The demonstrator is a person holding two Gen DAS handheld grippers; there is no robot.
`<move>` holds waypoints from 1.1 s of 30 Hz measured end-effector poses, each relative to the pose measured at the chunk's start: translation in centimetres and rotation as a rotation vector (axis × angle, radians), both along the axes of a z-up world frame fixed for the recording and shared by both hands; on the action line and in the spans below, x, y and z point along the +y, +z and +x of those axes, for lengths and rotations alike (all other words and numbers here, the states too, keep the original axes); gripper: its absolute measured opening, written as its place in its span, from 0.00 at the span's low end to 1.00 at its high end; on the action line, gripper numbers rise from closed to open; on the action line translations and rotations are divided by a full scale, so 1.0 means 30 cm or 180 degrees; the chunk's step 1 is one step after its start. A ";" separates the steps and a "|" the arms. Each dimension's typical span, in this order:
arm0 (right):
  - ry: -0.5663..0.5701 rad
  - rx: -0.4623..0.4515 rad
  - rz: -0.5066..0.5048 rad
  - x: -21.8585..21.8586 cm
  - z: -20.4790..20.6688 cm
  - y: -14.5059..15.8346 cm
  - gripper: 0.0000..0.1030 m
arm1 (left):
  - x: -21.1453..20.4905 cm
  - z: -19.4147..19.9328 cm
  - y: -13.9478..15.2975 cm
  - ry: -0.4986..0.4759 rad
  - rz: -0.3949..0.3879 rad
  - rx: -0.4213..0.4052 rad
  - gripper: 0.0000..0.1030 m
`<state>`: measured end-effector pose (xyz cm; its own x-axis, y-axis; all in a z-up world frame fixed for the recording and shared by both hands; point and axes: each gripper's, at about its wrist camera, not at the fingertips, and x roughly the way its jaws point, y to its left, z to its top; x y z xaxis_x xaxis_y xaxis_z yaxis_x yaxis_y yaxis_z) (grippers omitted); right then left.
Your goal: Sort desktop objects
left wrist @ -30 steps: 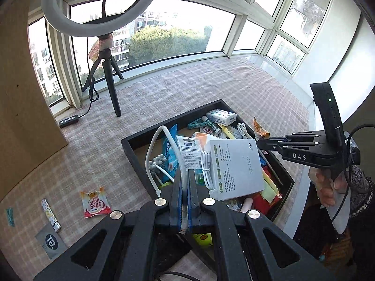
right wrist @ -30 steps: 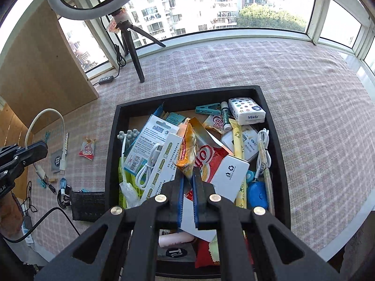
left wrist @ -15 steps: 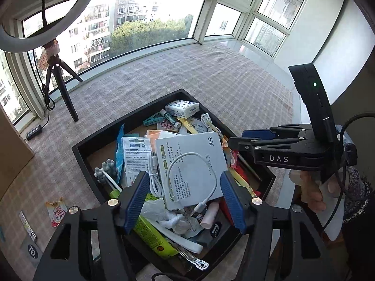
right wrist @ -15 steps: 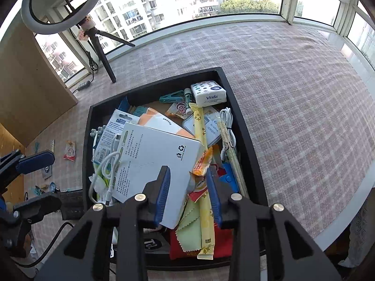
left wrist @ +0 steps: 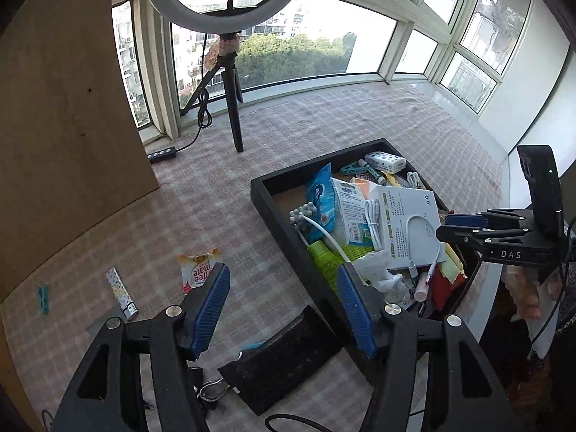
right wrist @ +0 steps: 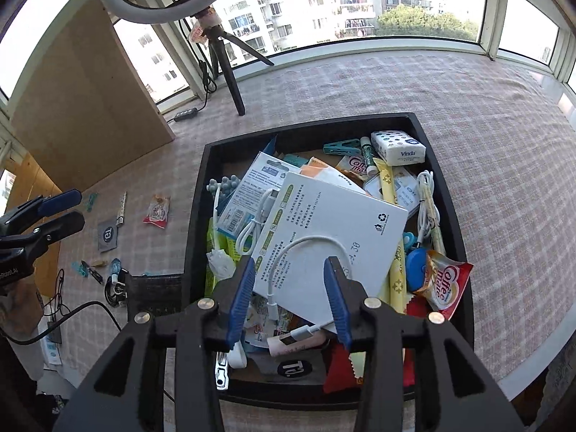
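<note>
The black tray (right wrist: pixel 446 194) sat crammed on the checked bench (right wrist: pixel 486 115), and topmost in it lay a white box (right wrist: pixel 338 230), probably light and stiff, best taken by a free edge, with a limp white cable (right wrist: pixel 306 243) looped across it that could snag. The right gripper (right wrist: pixel 289 288) hovered over the tray's near end, jaws partly open and empty; the left gripper (left wrist: pixel 282 300), left of the tray, had wide jaws closing slightly on nothing. A coffee sachet (left wrist: pixel 198 270) lay loose left of the tray.
</note>
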<state>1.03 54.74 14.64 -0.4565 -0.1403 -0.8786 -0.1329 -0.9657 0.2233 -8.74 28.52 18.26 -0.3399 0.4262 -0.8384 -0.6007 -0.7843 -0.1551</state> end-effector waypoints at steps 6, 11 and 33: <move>0.0476 -0.0074 -0.0076 -0.231 -0.013 -0.041 0.38 | -0.202 -0.001 -0.102 0.0185 -0.0154 -0.0149 0.57; 0.0654 -0.0216 -0.0263 -0.389 0.025 -0.109 0.38 | -0.235 0.004 -0.167 0.0037 -0.0282 -0.0187 0.56; -0.0904 -0.0443 -0.0817 -0.604 0.119 -0.411 0.24 | 0.055 0.008 -0.459 -0.1993 -0.0773 -0.0470 0.47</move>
<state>4.60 36.61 2.32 -0.3879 -0.2485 -0.8876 -0.4323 -0.8014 0.4133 -8.51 30.16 4.50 0.0343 0.2991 -0.9536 -0.9382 -0.3191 -0.1339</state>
